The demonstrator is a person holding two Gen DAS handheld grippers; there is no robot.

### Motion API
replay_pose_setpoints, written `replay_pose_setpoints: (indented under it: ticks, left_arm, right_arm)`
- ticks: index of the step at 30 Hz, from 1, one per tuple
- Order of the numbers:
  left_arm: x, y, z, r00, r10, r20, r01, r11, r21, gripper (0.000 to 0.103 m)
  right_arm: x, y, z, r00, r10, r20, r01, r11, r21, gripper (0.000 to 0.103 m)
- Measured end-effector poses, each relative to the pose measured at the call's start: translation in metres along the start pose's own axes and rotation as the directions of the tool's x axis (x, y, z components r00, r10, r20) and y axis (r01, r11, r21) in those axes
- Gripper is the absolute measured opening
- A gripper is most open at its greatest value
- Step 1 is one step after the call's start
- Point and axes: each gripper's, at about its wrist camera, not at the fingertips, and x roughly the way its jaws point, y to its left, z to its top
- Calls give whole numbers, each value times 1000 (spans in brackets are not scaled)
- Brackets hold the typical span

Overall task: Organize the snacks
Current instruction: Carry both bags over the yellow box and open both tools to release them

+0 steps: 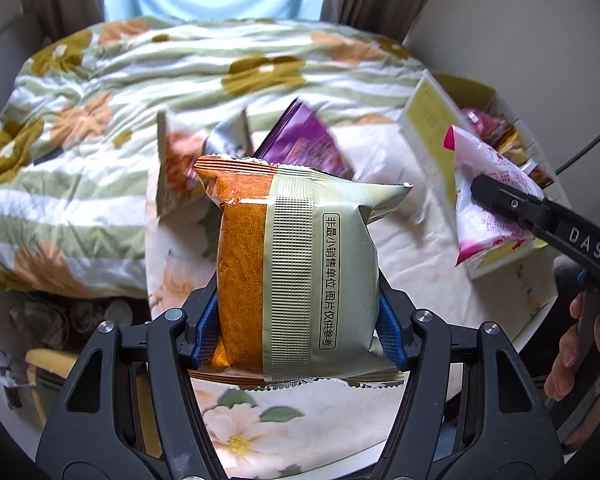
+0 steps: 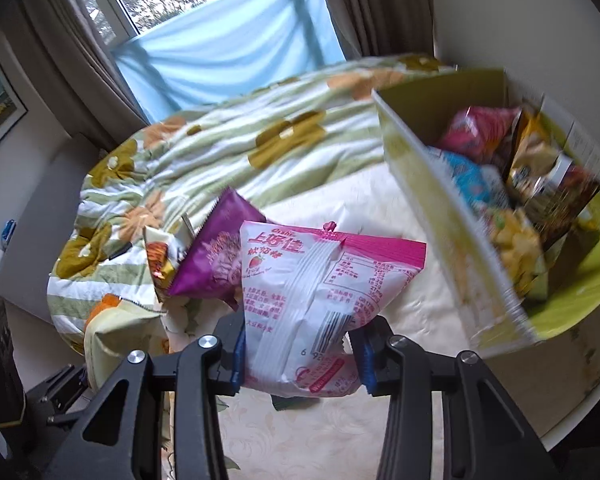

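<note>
My left gripper (image 1: 298, 326) is shut on an orange and pale-green snack bag (image 1: 292, 260), held above the table. My right gripper (image 2: 302, 350) is shut on a pink and white snack bag (image 2: 320, 280); it also shows in the left wrist view (image 1: 488, 196), to the right, next to the box. A yellow-green cardboard box (image 2: 440, 200) at the right holds several snack bags (image 2: 512, 184). A purple bag (image 2: 220, 256) and an orange-patterned bag (image 2: 160, 260) lie on the table beyond the grippers. The purple bag (image 1: 304, 140) also shows in the left wrist view.
The round table (image 2: 380, 208) has a pale floral cloth. A bed with a green flowered quilt (image 1: 140, 92) lies just beyond it. A window with curtains (image 2: 228, 48) is at the back. Clutter sits on the floor at the left (image 1: 60, 320).
</note>
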Motion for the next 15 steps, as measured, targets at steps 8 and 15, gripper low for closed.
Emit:
replay_pose_setpoints:
  ticks: [8,15]
  left_arm:
    - [-30,-87,32,993,-45,111,44,999,12,61]
    - [-17,-185,65,986,-67,155,58,996,62,61]
  right_arm:
    - [-54,-58,34,995,35,92,-32,999,-41,39]
    - [-86,-130,61,991,21,129,-14,999,-50,39]
